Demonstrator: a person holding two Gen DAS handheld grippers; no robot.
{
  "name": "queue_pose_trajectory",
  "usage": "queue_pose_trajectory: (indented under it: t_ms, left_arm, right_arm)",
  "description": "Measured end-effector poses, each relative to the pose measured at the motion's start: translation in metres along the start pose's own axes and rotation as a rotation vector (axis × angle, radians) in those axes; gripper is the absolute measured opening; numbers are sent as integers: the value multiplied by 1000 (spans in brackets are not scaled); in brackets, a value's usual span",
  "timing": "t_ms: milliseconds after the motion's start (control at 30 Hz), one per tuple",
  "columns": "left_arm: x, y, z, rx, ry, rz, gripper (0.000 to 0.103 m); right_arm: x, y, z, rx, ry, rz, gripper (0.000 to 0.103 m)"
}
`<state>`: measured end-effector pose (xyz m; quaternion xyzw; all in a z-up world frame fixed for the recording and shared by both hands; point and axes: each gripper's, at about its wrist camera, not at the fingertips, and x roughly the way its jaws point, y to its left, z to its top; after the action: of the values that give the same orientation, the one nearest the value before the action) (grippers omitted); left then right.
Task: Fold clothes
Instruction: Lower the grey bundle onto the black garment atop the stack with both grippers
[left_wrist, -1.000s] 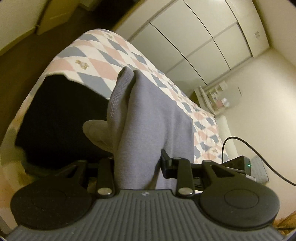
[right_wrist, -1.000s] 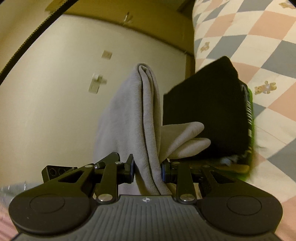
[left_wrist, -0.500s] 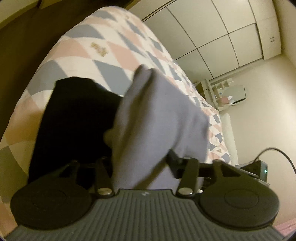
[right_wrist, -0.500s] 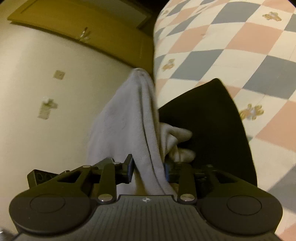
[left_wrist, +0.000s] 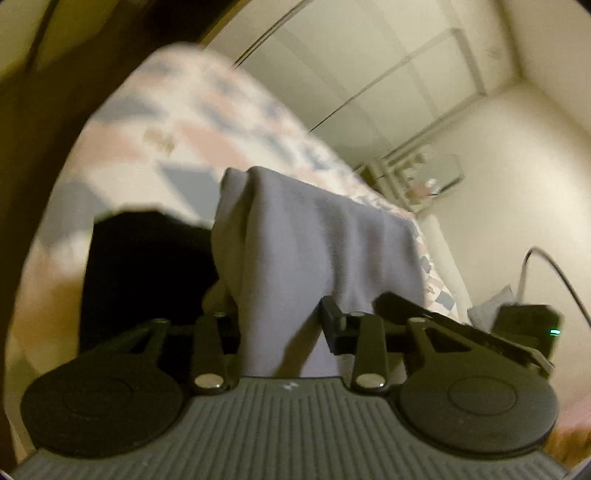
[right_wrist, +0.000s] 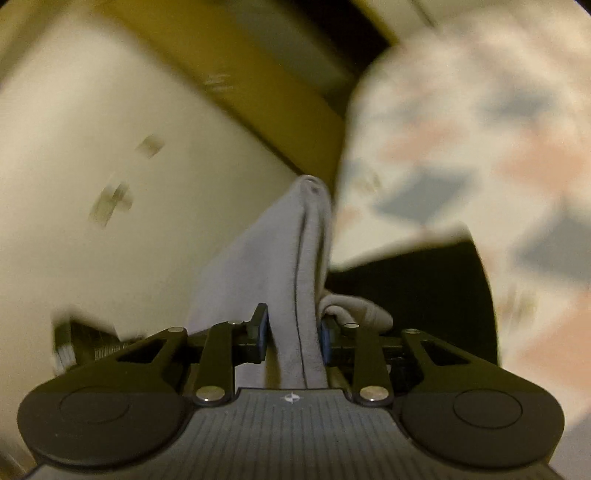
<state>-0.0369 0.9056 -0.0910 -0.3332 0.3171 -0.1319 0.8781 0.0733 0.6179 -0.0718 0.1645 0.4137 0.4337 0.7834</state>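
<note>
Grey garment held up between two grippers above the bed

The left gripper (left_wrist: 282, 328) and right gripper (right_wrist: 293, 328) each have their jaws closing on a bunched edge of the grey garment (left_wrist: 314, 236), cloth pinched between them, so the fabric hangs doubled between the two grips and off the checked bedspread (left_wrist: 155, 122). Holding it at two points likely keeps the fold line straight and the layers together while it is carried. A folded black garment (right_wrist: 417, 284) lies on the bed just beyond and below, probably the pile the grey one is meant to join. Both views are blurred.
</note>
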Motion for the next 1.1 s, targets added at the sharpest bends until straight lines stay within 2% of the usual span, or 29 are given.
queue_pose_trajectory:
  t_ms: [33, 67, 133, 200, 233, 300, 333, 367, 500, 567, 700, 800, 933, 1000, 1033, 1067, 1100]
  left_arm:
    - [-7, -6, -4, 58, -52, -4, 30]
    - [-8, -7, -6, 81, -63, 11, 34]
    - [2, -3, -7, 58, -12, 79, 41]
    - [19, 4, -8, 3, 71, 176, 48]
    - [21, 5, -6, -24, 77, 199, 57]
    - [17, 4, -3, -76, 62, 219, 59]
    - [13, 2, -2, -94, 55, 220, 59]
    - [9, 1, 0, -110, 52, 222, 59]
    - [-18, 0, -9, -164, 35, 271, 59]
    - [-41, -4, -20, -211, 14, 287, 60]
    - [-78, -15, -54, -345, -32, 255, 60]
    - [-82, -24, -82, -432, -37, 223, 60]
    - [-62, -36, -108, -536, -49, 177, 61]
    - [-53, -42, -117, -556, -67, 176, 61]
    - [-49, -43, -122, -570, -80, 176, 61]
    - [-47, -43, -126, -601, -98, 164, 61]
    - [-45, -42, -131, -642, -119, 144, 61]
  right_arm:
    - [-6, 15, -3, -135, -34, -6, 27]
    - [-15, 31, -11, -275, -93, -3, 27]
    - [-19, 42, -20, -406, -159, -24, 27]
    - [-4, 23, -15, -277, -84, -63, 28]
    - [5, 7, -12, -161, -37, -69, 30]
    - [17, -26, -5, 81, 25, -54, 32]
    - [18, -37, -2, 173, 25, -13, 41]
    - [18, -44, 2, 243, 34, 24, 47]
    - [8, -58, 9, 327, 61, 71, 61]
    - [-3, -65, 4, 339, 74, 70, 75]
    - [-31, -72, -19, 349, 118, 114, 75]
    - [-34, -79, -30, 348, 165, 137, 75]
    - [-20, -77, -41, 389, 205, 156, 74]
    - [-17, -76, -42, 407, 228, 133, 67]
    - [-18, -77, -41, 427, 236, 140, 46]
    - [-19, -78, -41, 447, 243, 147, 36]
    - [-19, -79, -40, 468, 250, 154, 34]
